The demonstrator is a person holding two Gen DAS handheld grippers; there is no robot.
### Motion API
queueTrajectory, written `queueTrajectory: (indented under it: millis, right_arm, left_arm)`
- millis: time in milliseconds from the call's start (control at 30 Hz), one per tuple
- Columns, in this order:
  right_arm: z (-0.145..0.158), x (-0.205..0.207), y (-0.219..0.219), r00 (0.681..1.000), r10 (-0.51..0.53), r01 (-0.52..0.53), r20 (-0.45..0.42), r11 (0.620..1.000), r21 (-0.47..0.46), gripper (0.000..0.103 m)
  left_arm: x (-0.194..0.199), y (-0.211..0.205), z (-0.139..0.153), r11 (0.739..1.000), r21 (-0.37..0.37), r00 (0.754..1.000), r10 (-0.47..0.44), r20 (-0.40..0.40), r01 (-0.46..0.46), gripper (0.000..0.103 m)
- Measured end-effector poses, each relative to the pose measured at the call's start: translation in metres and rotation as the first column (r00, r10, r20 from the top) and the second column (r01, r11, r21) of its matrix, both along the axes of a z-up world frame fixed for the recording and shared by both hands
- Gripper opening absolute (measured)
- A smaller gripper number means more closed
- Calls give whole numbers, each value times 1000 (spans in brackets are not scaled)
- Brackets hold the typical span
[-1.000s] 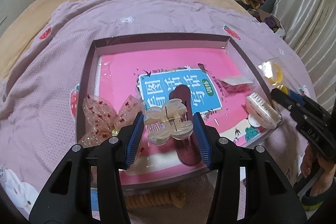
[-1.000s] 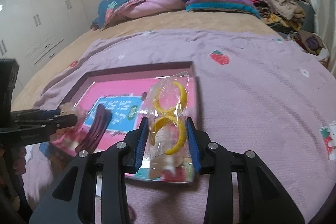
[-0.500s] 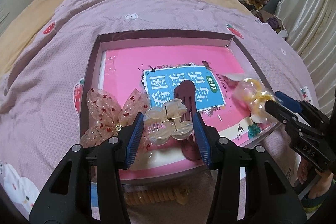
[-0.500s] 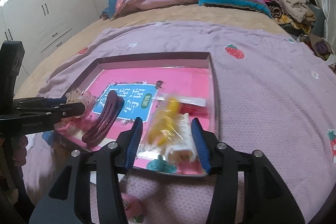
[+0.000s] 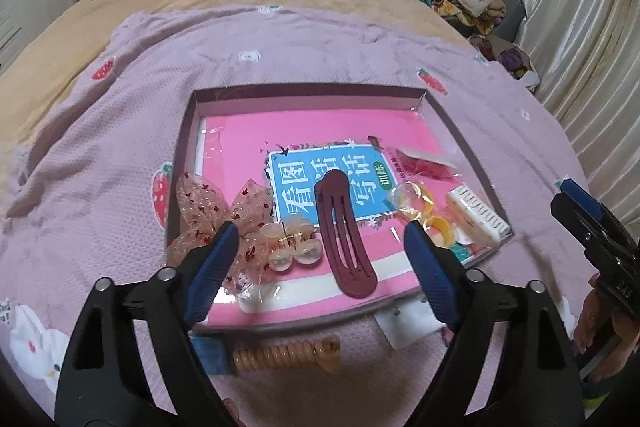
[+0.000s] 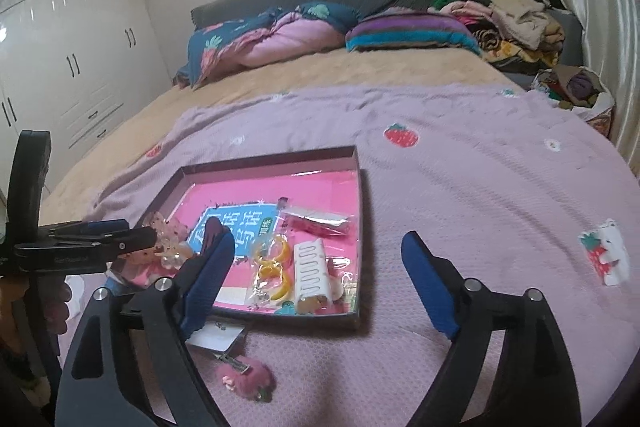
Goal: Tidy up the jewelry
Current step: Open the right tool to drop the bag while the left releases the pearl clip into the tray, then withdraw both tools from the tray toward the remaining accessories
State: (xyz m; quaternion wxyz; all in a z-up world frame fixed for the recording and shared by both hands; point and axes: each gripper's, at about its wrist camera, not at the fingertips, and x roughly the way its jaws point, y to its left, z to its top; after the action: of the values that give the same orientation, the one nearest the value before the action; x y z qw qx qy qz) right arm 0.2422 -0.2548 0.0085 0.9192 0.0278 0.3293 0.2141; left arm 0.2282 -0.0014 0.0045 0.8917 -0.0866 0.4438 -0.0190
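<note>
clear claw clip [image 5: 291, 242] between spread left tongs [image 5: 318, 243]

Both wrist views look down along the bed toward its headboard: the left close over the tray [image 5: 182, 163], the right lower, sharing that tray [image 6: 358, 183].

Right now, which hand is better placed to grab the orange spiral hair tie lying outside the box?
Probably the left. Its open left gripper hangs just above the orange spiral hair tie, which lies between its arms. The right gripper points toward the box's far side; its view doesn't show the tie.
</note>
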Motion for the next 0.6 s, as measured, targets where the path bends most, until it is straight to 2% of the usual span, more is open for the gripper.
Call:
queueTrajectory:
  millis: [67, 133, 600]
  right_arm:
    - [5, -6, -2, 1000, -12, 12, 14, 1000, -8, 89]
    - [9, -11, -4, 1000, -19, 19, 23, 1000, -7, 90]
    - [42, -60, -12, 994, -45, 45, 100, 999, 7, 90]
  left_arm:
    - [-7, 1, 7, 1000, -3, 1000, 4, 17, -4, 90]
    - [-14, 2, 15, 1000, -9, 999, 11, 34, -11, 93]
    - [-63, 11, 49, 1000, -17, 992, 28, 123, -26, 93]
